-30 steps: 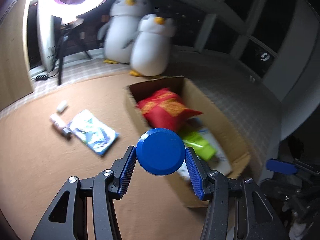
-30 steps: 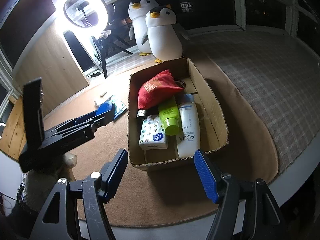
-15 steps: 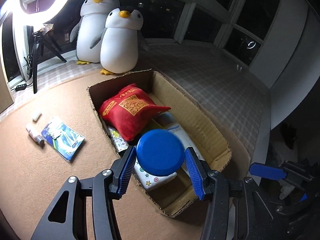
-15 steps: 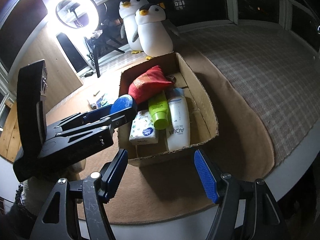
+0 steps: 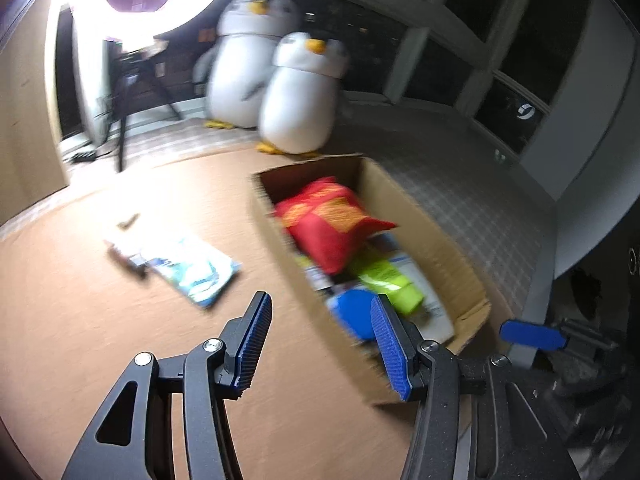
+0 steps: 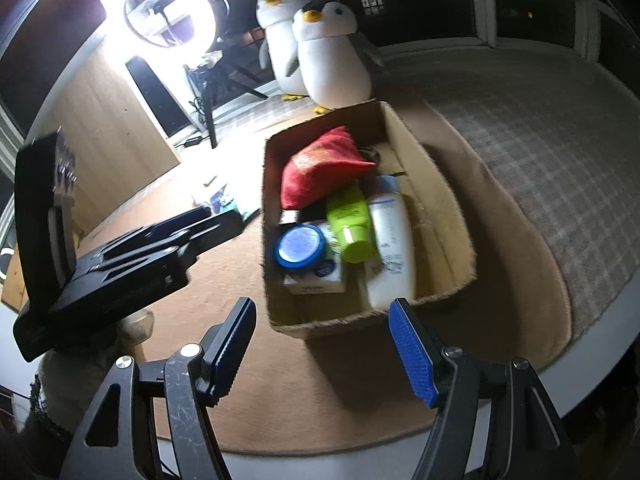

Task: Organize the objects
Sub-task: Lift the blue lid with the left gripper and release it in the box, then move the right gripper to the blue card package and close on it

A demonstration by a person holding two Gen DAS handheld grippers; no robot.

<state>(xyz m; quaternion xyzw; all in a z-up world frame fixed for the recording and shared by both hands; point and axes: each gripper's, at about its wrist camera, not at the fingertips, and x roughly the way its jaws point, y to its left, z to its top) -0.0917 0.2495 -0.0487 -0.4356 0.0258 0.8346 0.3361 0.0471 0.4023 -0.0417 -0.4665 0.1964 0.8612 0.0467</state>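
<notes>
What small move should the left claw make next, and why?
Probably swing toward the blue-and-white packet on the mat and centre over it: the left claw is open and empty, the blue tin already lies in the cardboard box, and the packet lies outside.

left gripper (image 5: 320, 336) — jaws spread wide, nothing between the blue ribbed pads (image 5: 256, 336), view blurred | right gripper (image 6: 324, 348) — jaws spread wide, holding nothing, black arms angled up from the lower edge | left gripper body (image 6: 120, 248) (seen from the right wrist) off to the left, pointing right
</notes>
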